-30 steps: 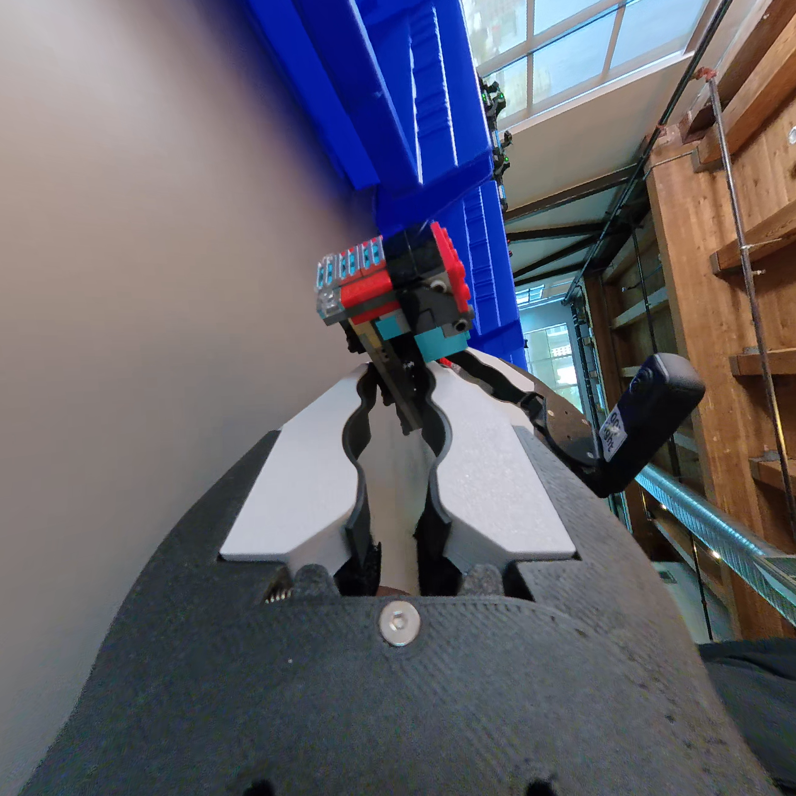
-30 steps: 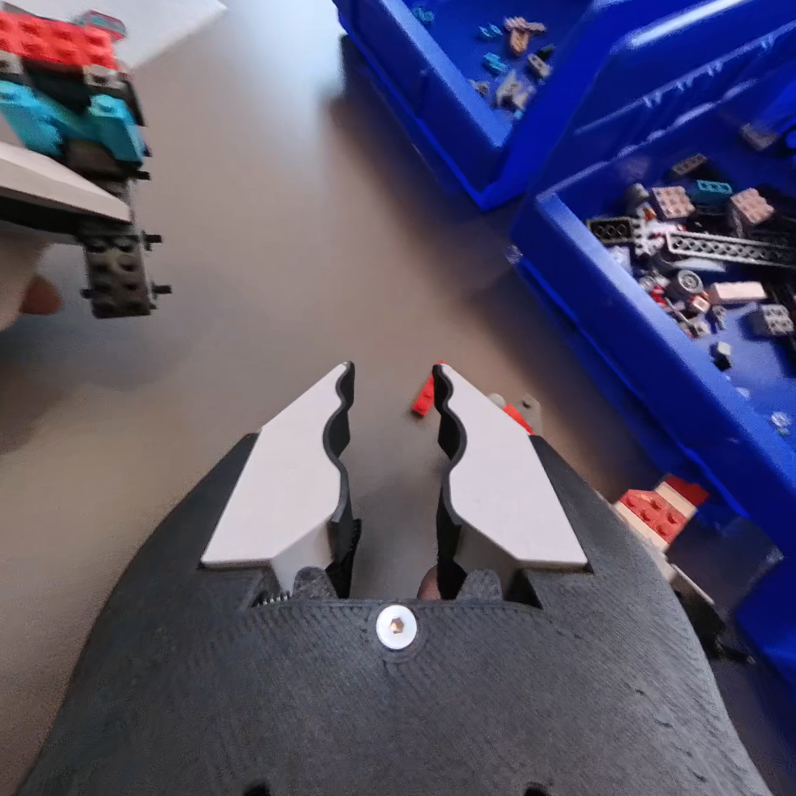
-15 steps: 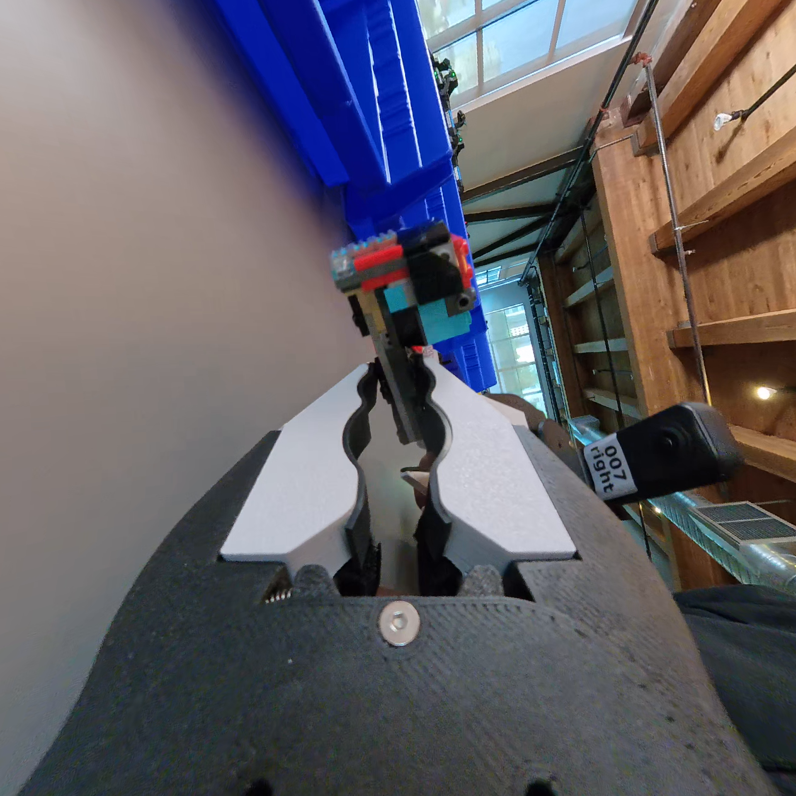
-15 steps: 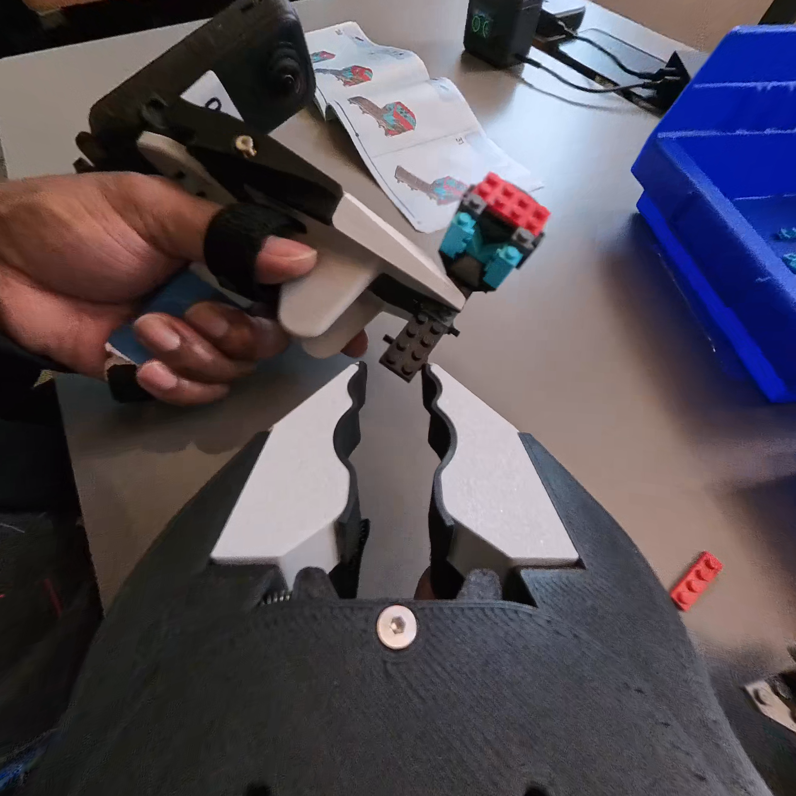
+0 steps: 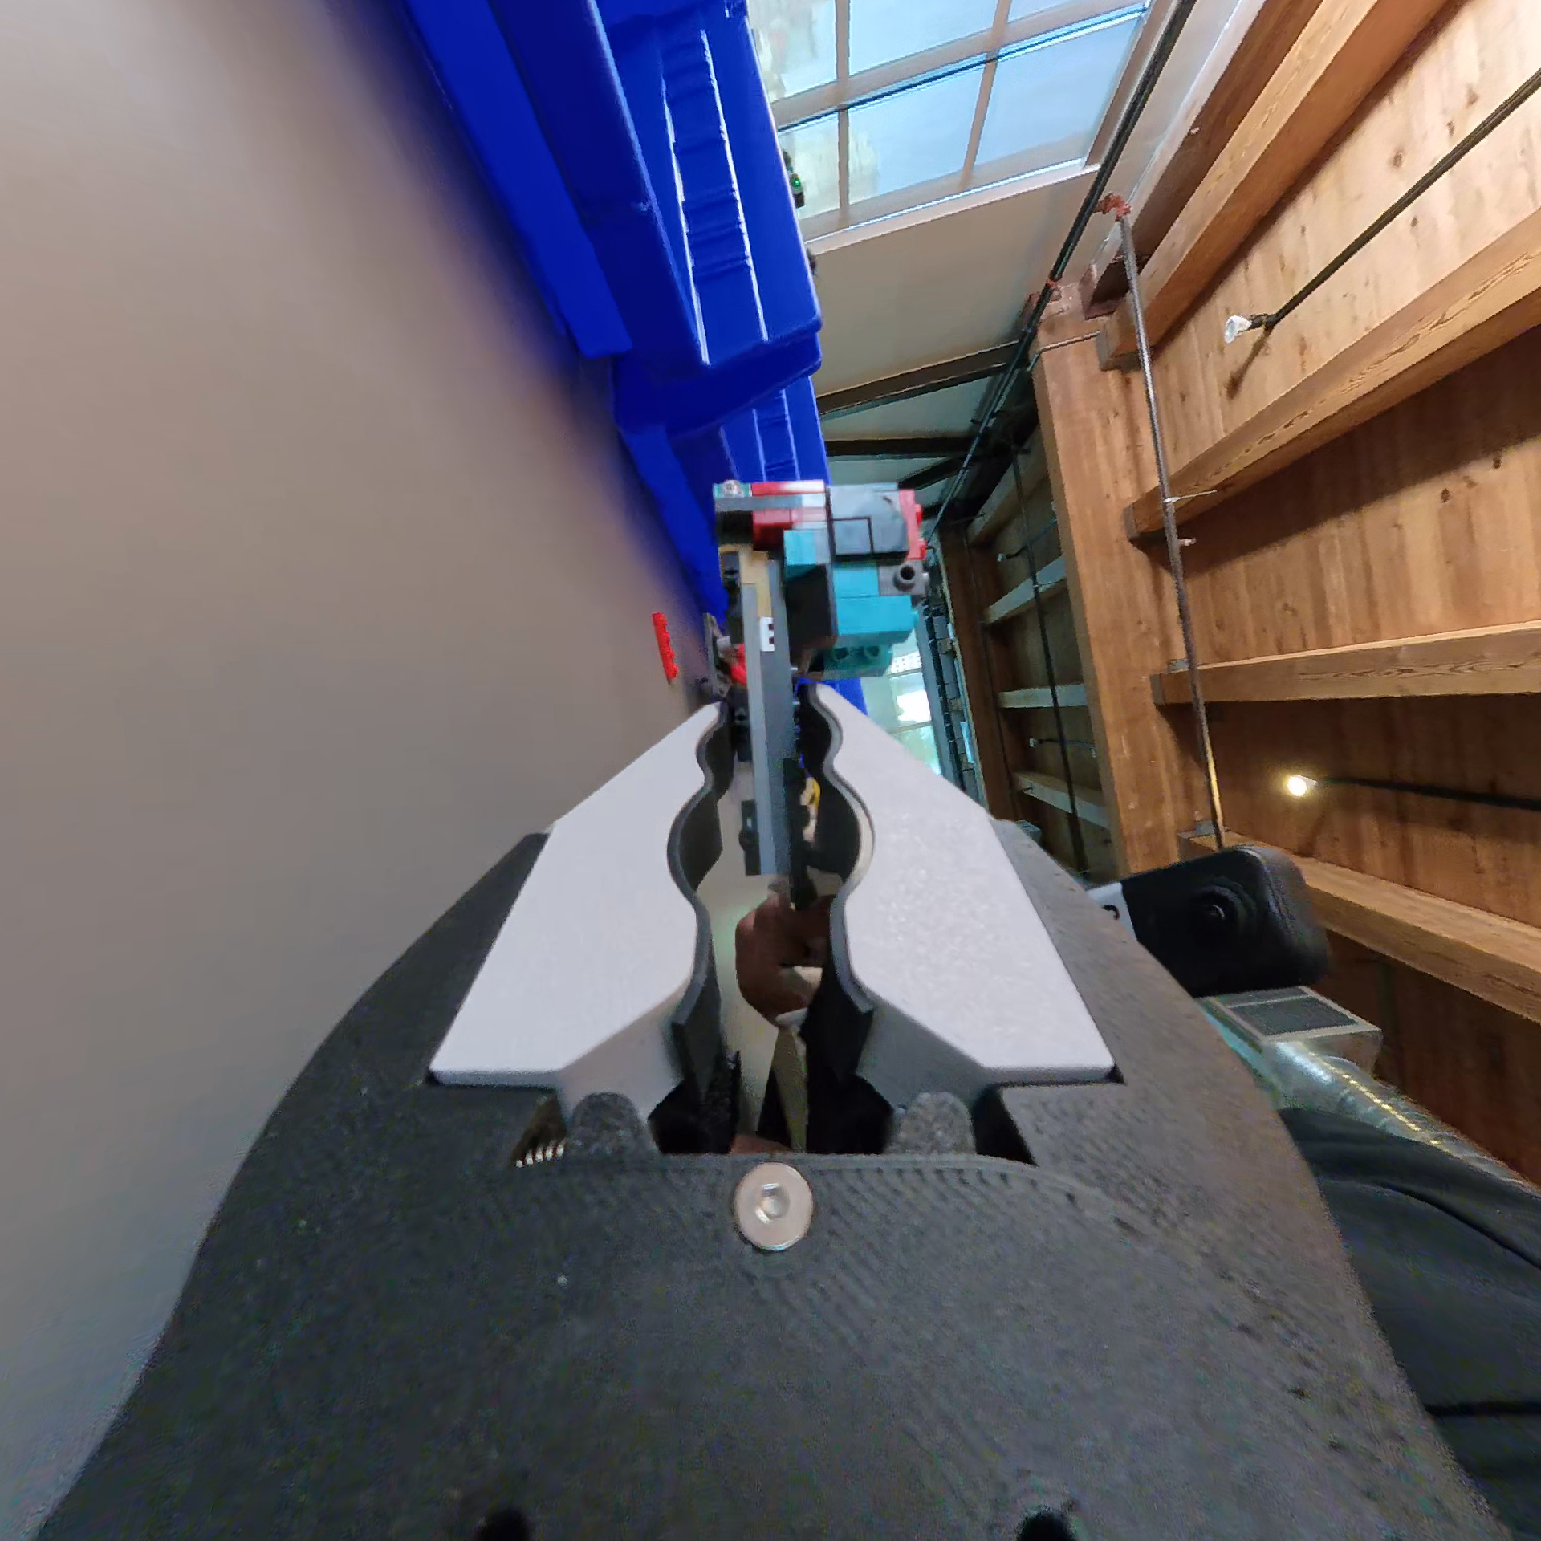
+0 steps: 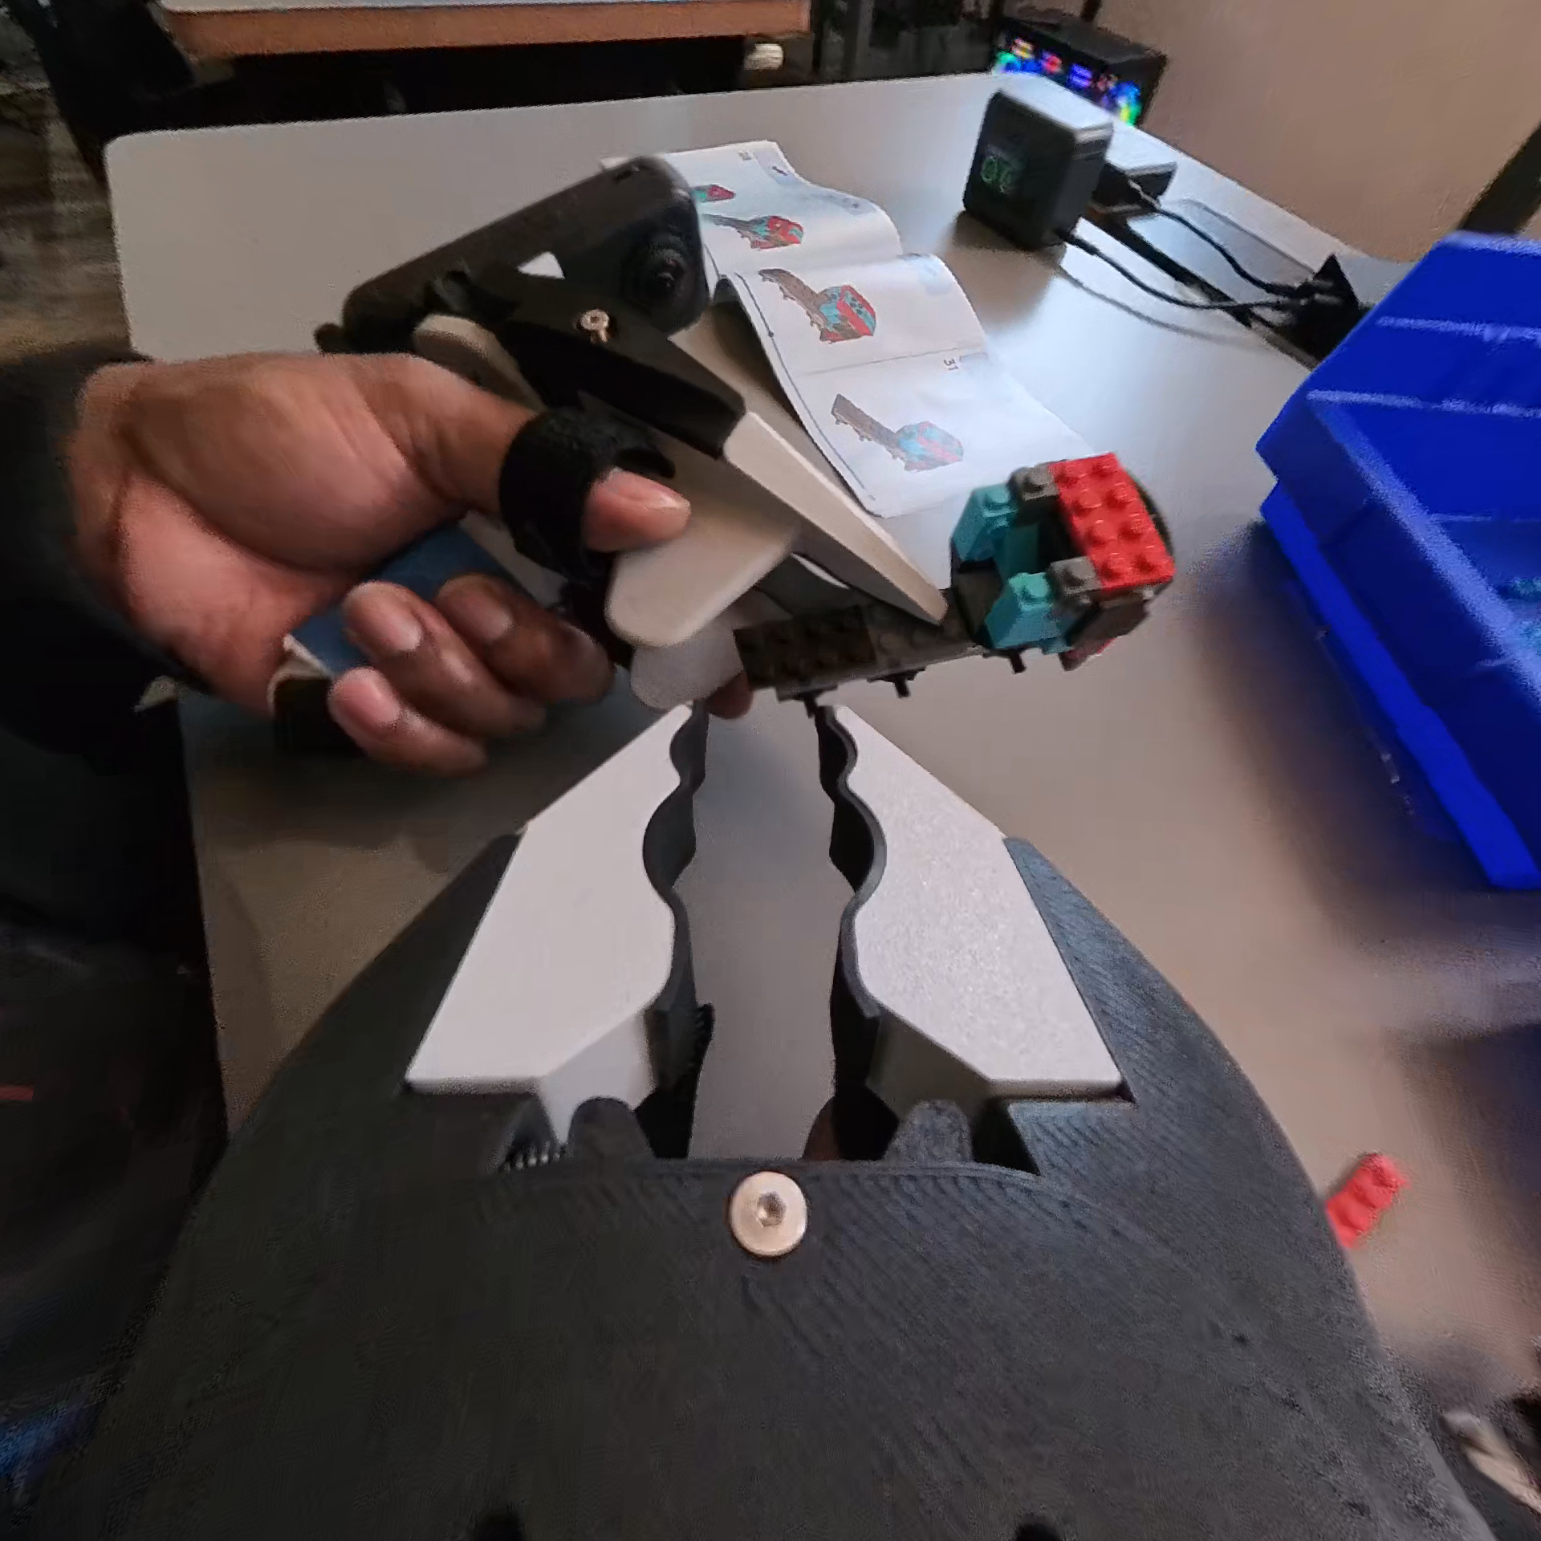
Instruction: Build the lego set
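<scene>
My left gripper is shut on the grey base plate of a lego model with red, teal and black bricks, held in the air, rolled on its side. The right wrist view shows that left gripper, in a person's hand, holding the model above the table. My right gripper is open and empty, its tips just under the model's dark plate. The right gripper's camera housing shows at the right of the left wrist view.
Blue parts bins stand at the table's right, also in the left wrist view. An instruction booklet lies behind the model. A black charger with cables sits at the back. A loose red plate lies at the right. Across from one pair of fingers to the other is roughly 5 cm.
The right gripper swung from the bins to face the left gripper and came up under the model. The left gripper rolled further, still holding the model.
</scene>
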